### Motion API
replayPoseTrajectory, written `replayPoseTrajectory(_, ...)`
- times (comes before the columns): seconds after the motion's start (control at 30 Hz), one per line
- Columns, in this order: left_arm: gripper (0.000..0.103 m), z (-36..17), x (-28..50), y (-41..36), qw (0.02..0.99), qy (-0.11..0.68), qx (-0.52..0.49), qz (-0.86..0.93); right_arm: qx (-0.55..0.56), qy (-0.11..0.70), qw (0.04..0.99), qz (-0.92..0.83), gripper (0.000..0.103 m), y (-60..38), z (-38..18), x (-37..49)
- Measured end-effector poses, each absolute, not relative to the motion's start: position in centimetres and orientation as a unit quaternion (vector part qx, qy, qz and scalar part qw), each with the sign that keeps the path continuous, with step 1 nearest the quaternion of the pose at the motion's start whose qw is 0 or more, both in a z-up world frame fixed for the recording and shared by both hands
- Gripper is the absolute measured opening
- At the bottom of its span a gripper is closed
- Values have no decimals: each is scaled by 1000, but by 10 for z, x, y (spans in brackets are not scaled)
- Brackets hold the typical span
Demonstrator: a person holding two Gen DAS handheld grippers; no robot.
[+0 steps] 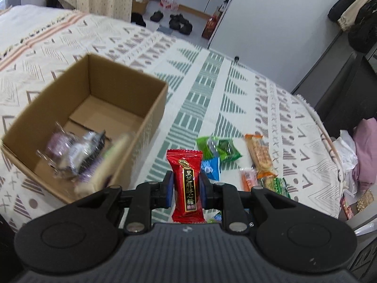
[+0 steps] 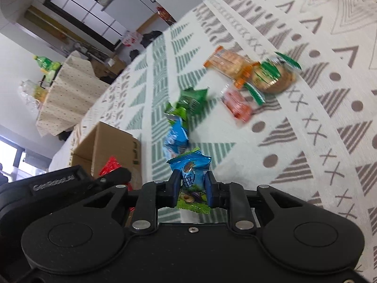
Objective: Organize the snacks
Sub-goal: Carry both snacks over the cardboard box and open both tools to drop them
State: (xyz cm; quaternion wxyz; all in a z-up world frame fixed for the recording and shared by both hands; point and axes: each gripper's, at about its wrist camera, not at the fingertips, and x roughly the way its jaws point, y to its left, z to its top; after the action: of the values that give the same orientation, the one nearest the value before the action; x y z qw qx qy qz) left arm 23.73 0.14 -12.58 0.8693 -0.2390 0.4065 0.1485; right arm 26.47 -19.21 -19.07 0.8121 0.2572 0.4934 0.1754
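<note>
My left gripper (image 1: 186,185) is shut on a red candy packet (image 1: 187,184) with gold lettering, held upright just right of the open cardboard box (image 1: 150,115). The box holds several wrapped snacks (image 1: 77,153), blurred. My right gripper (image 2: 191,184) is shut on a blue and green snack packet (image 2: 191,176), above the patterned cloth. The box (image 2: 106,146) and the left gripper with the red packet (image 2: 110,166) show at the left of the right wrist view. Loose snacks lie on the cloth: green (image 2: 190,101), blue (image 2: 175,138), orange cracker (image 2: 226,63), round biscuit (image 2: 273,76), pink (image 2: 238,106).
The patterned cloth (image 1: 212,99) covers the table. In the left wrist view the loose snacks lie right of the box: green (image 1: 218,147), blue (image 1: 212,167), orange cracker (image 1: 260,153). The table edge runs at right, with pink fabric (image 1: 365,151) beyond it.
</note>
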Motion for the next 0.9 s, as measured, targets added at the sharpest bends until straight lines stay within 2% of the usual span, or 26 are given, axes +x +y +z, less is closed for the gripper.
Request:
replayPoseTrajectory(0.4,21,-86,212,27,885,368,-235,164,276,442,819,240,21,-174,-157,262)
replayPoseTrajectory(0.9,21,-69,189,72,887,341,-255,181,292,389,818,307,21,-147,-122,250)
